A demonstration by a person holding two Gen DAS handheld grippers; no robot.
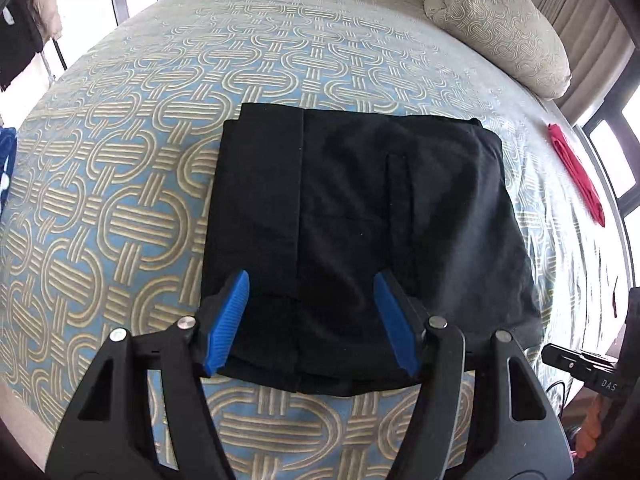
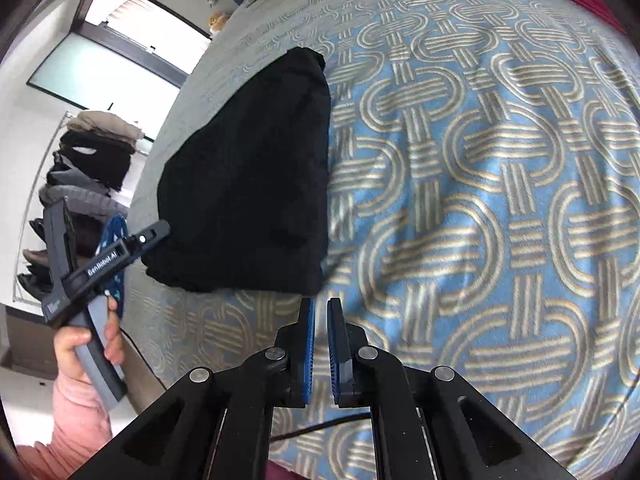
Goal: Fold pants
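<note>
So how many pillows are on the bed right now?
1. A patterned beige pillow lies at the far right corner of the bed, beyond the folded black pants. Rumpled fabric beside it may hide another.

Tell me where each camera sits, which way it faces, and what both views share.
Left wrist: on the left gripper, jaws open over the folded black pants on the bed.
Right wrist: on the right gripper, nearly shut, facing the bedspread beside the pants; the person's left hand shows.
Shared: pants, bed.
</note>
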